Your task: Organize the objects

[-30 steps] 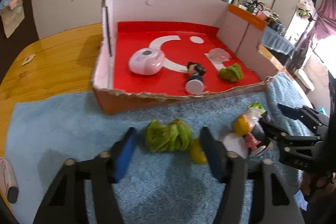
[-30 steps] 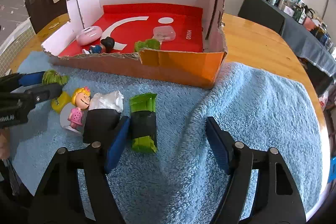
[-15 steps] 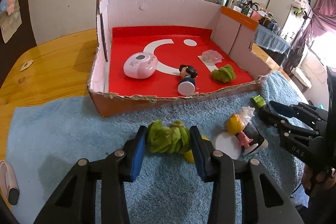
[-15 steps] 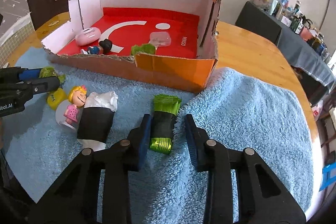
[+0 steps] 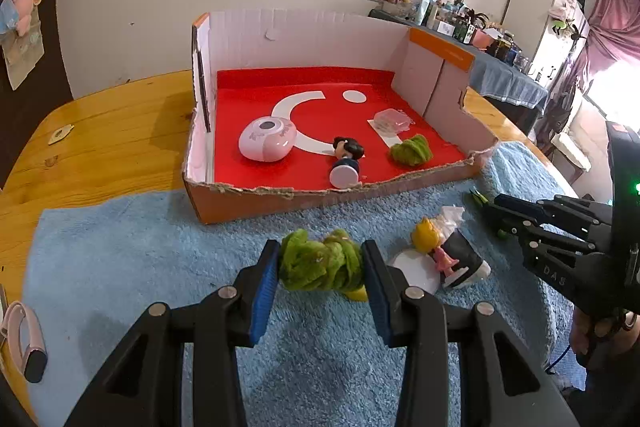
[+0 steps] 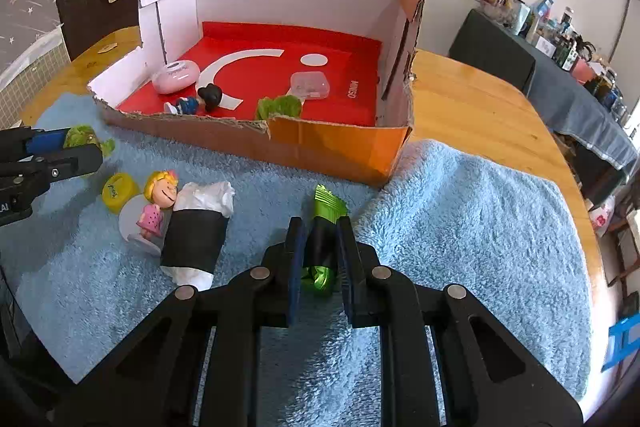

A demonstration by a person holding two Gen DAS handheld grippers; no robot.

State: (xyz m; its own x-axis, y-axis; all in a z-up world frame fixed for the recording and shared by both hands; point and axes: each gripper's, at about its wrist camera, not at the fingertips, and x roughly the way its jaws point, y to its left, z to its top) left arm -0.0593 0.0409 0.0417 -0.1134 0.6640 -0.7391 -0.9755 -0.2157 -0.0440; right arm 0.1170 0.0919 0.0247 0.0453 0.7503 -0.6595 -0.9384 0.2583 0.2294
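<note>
My left gripper [image 5: 320,251] is shut on a fuzzy green tuft [image 5: 318,267], both blue pads pressed into its sides just above the blue towel [image 5: 140,267]. It also shows at the left edge of the right wrist view, where the left gripper [image 6: 82,151] holds the tuft [image 6: 82,137]. My right gripper [image 6: 320,227] is shut on a green and black snack packet [image 6: 327,203] that stands between its pads, over the towel [image 6: 460,227]. The open cardboard box [image 5: 260,205] with a red floor stands behind both, and the right gripper [image 5: 504,211] sits beside its front right corner.
In the box lie a pink case [image 5: 268,139], a dark-haired figurine [image 5: 346,159], a second green tuft [image 5: 412,151] and a clear plastic case [image 5: 392,121]. On the towel lie a blonde figurine [image 6: 158,199], a black roll with white tissue [image 6: 196,227] and a yellow cap [image 6: 118,189].
Both grippers stood open around their objects a second ago. The left has since shut on the green tuft and the right on the snack packet, and both objects now sit slightly raised.
</note>
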